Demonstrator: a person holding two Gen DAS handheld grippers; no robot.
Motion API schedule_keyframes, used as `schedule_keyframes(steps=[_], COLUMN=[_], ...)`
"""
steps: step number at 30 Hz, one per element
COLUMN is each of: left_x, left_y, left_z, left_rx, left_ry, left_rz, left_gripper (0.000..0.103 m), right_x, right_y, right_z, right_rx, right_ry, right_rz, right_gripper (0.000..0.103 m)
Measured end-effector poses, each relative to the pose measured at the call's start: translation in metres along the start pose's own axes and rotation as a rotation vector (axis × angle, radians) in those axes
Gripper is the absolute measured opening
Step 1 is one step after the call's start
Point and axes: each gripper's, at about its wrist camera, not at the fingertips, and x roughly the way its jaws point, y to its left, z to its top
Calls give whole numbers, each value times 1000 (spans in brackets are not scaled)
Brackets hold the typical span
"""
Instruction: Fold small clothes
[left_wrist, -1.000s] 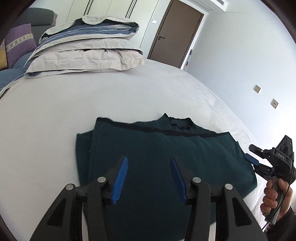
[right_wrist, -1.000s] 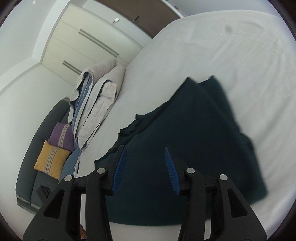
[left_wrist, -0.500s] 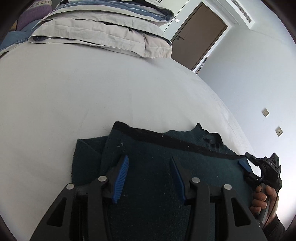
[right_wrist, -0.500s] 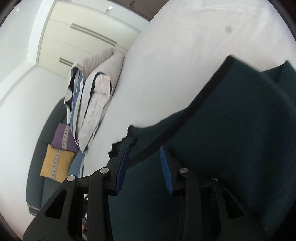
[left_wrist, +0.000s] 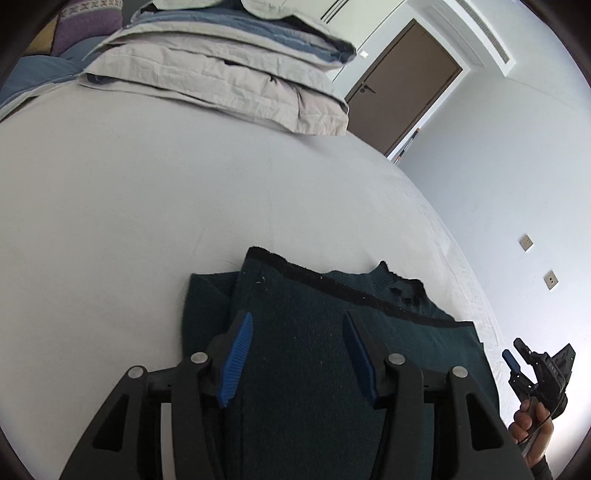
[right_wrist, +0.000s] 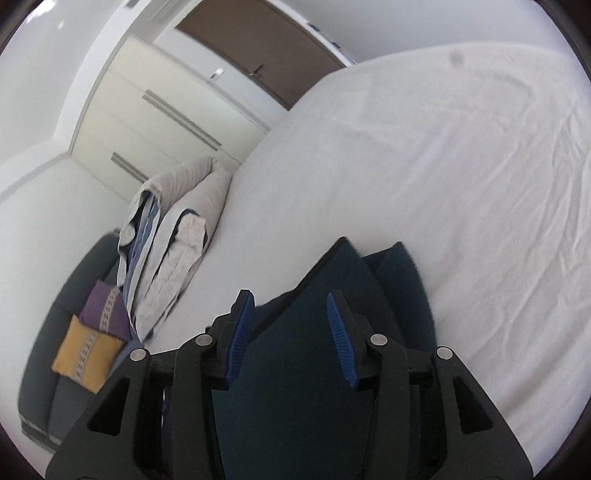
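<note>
A dark teal garment (left_wrist: 317, 332) with a black hem band lies folded on the white bed; it also shows in the right wrist view (right_wrist: 332, 325). My left gripper (left_wrist: 297, 354) is open just above the garment's left part, its blue pads apart with cloth showing between them. My right gripper (right_wrist: 290, 336) is open over the garment's right end. The right gripper also shows in the left wrist view (left_wrist: 517, 363) at the garment's right edge, held by a hand. Whether either gripper touches the cloth I cannot tell.
The white bed sheet (left_wrist: 147, 221) stretches far ahead. Stacked beige and blue pillows (left_wrist: 229, 66) lie at the headboard end. A dark sofa with purple and yellow cushions (right_wrist: 92, 332) stands beyond the bed. A brown door (left_wrist: 402, 85) and a wall are at the right.
Both grippers have come low and close over the garment. The right gripper has pulled back and widened its jaws after being nearer the hem. The garment's folded top layer lies flat.
</note>
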Motion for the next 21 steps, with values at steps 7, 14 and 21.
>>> schedule_keyframes(steps=[7,14,21], left_x=[-53,-44,-16], left_y=[27,50,71], left_z=[-37,-66,-43], left_rx=[-77,-190,-283], left_ry=[53,144,194], left_rz=[-11,-50,-169], left_gripper=[65,65,67], right_x=[-46,-39,-13], right_y=[84,119,126], right_z=[-45,-83,-113], right_rx=[-253,-250,-179], right_ry=[-122,40,210], right_rz=[-32,71,187], right_gripper=[94,94,94])
